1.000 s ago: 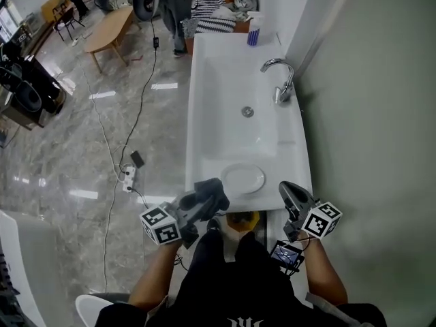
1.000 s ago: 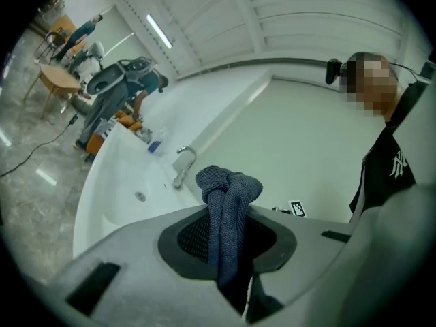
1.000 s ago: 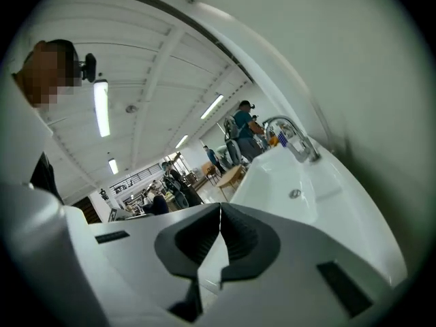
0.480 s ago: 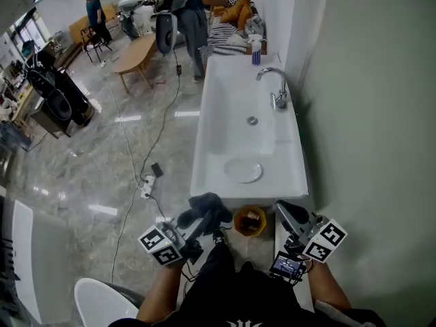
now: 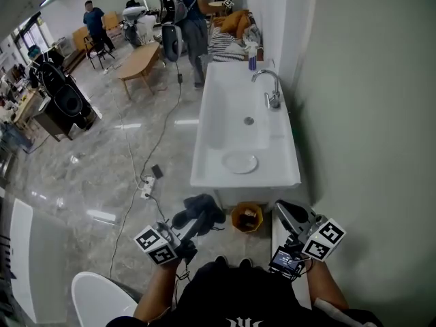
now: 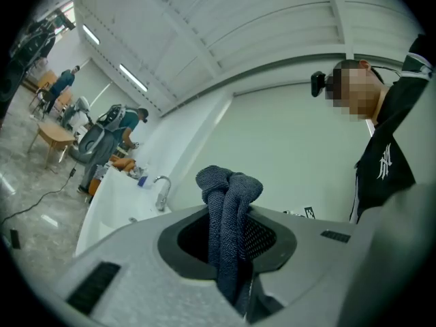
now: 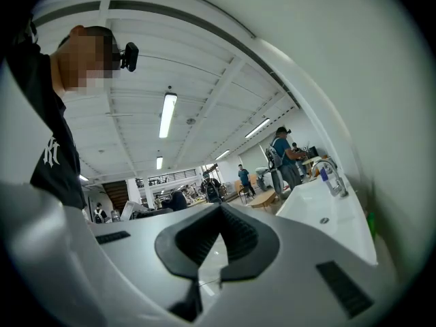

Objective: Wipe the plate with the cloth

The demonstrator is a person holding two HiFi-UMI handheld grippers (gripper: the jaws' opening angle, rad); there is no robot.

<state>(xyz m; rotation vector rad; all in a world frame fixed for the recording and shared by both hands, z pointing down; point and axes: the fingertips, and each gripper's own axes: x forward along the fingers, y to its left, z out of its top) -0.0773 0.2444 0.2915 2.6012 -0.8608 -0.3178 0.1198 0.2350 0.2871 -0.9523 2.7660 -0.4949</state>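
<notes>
Marble floor [image 5: 88, 148], long white sink [image 5: 204, 172] against the wall, other people [image 5: 184, 5] at the far end.

Left gripper [image 6: 235, 251]: jaws clamped on the cloth [image 6: 230, 203], a dark grey knit wadded into a knot past the tips. Right gripper [image 7: 216, 247]: jaws closed together, nothing in them. Both were held level in front of the body, well short of the sink.

Plate [image 5: 240, 162] lay flat at the near end of the sink, well apart from both grippers. Drain [image 5: 248, 120] and faucet [image 5: 271, 90] sat further up. A yellow bin [image 5: 248, 218] stood on the floor between the person and the sink. A cable [image 5: 160, 138] and power strip [image 5: 146, 188] lay on the floor to the left.

Risks as I read them:
- Cloth was a tight wad, not spread. The contact patch would be small, so parts of the plate could get missed.
- Not much cloth stood proud of the jaws. Pressing flat could put hard plastic on the plate and scrape or knock it.
- Plate was loose on a glossy surface and nothing held it. Wipe pressure could slide or spin it, maybe off the near edge. The right jaws would need to open and pin the rim first.
- Drag could pull the cloth out of the clamp.
- Bin and cable were underfoot on the way in, so there was a trip or kick hazard.
</notes>
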